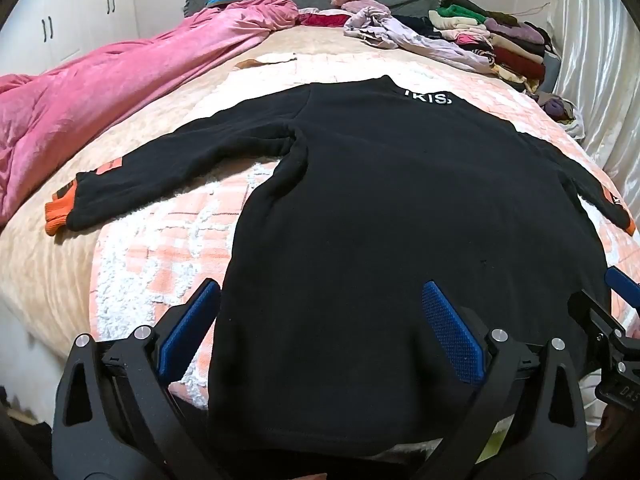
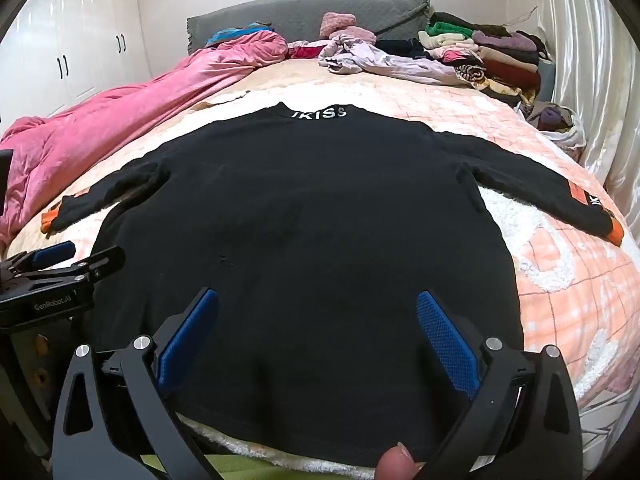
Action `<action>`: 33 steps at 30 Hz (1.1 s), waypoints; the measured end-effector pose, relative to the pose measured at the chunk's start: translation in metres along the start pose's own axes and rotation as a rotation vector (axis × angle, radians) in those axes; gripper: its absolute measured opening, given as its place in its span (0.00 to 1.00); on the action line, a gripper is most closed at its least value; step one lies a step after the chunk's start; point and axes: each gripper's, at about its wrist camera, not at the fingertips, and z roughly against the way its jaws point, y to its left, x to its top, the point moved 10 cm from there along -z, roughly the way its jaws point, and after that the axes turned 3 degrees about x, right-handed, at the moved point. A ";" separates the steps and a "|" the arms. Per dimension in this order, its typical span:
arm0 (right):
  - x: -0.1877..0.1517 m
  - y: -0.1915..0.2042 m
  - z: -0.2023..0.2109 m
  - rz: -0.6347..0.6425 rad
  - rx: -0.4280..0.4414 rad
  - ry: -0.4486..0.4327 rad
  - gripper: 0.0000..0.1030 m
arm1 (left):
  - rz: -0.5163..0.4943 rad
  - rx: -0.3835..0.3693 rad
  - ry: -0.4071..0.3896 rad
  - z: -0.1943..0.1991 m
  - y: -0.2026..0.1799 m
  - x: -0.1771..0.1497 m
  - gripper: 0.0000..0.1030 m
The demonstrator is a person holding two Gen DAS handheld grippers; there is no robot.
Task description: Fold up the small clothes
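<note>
A black long-sleeved sweater (image 1: 400, 200) with white lettering at the collar and orange cuffs lies flat on the bed, both sleeves spread out; it also shows in the right wrist view (image 2: 312, 208). My left gripper (image 1: 320, 292) is open, hovering over the sweater's lower left hem. My right gripper (image 2: 318, 300) is open over the lower right hem, holding nothing. The right gripper's tip shows at the right edge of the left view (image 1: 620, 280), and the left gripper shows at the left of the right view (image 2: 60, 272).
A pink quilt (image 1: 100, 80) is bunched along the bed's left side. A lilac garment (image 2: 380, 60) and piles of folded clothes (image 1: 500, 40) lie at the head, right. A pink checked blanket (image 2: 568, 280) covers the bed. Curtains (image 2: 592, 60) hang at the right.
</note>
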 end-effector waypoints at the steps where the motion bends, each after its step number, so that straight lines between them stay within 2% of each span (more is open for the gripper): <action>1: 0.000 0.000 0.000 -0.001 0.000 0.000 0.96 | 0.001 0.001 0.001 0.000 0.000 0.000 0.92; 33: 0.000 -0.002 0.000 -0.002 0.004 0.001 0.96 | -0.005 0.005 0.010 -0.001 -0.007 -0.001 0.92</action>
